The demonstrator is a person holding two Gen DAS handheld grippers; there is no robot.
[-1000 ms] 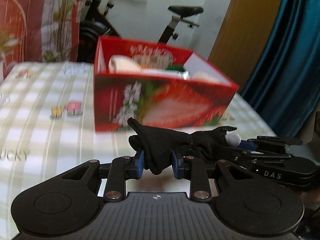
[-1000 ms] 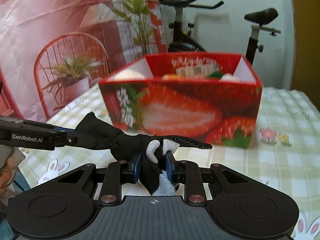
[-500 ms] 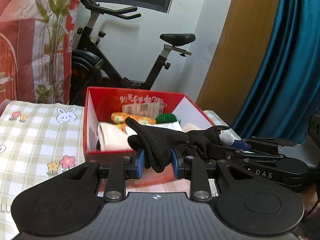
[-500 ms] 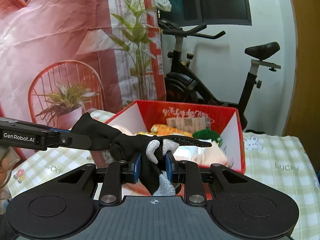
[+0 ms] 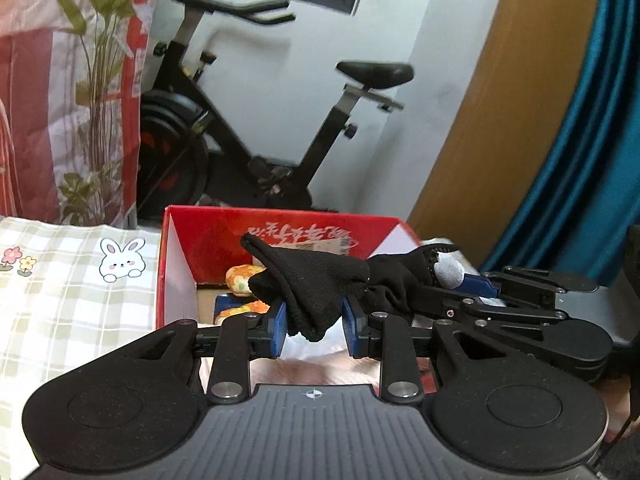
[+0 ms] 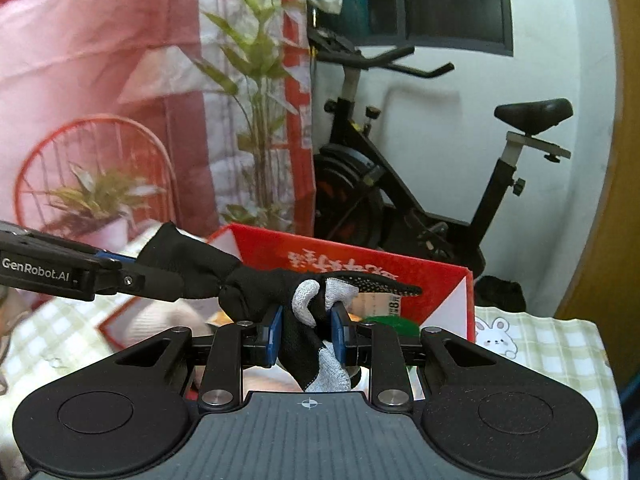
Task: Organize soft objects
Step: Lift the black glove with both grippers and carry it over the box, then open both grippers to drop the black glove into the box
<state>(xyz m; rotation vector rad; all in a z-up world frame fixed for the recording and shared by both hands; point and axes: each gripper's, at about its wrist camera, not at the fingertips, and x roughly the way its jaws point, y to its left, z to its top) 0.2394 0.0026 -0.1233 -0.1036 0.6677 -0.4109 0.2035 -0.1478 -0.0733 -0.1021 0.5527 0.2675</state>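
The black glove (image 5: 320,284) has been carried up and forward: a second ago it hung in front of the strawberry-printed side of the red box (image 5: 280,224), with the box's outer wall filling the view behind it, and now it hangs over the open box, whose far inner wall and contents show beneath it. In my judgement that leaves only lowering and letting go for this item.

The checked tablecloth (image 5: 72,300) carries the box, which already holds an orange-patterned soft piece (image 5: 240,284), something green (image 6: 388,322) and some pale bundles; what those bundles are is hard to say, since they sit blurred under the grippers.

The glove is stretched between both tools, its long axis running roughly level from one gripper to the other, side to side across the box mouth. The cuff end is at the left gripper (image 5: 314,324), with a corner of it pointing up and away. The finger end, with grey tips (image 6: 306,296) and dotted palm, is at the right gripper (image 6: 306,338), one finger pointing on past it.

Both pairs of jaws stand narrow, clamped on bunched glove fabric, as they were a second ago.
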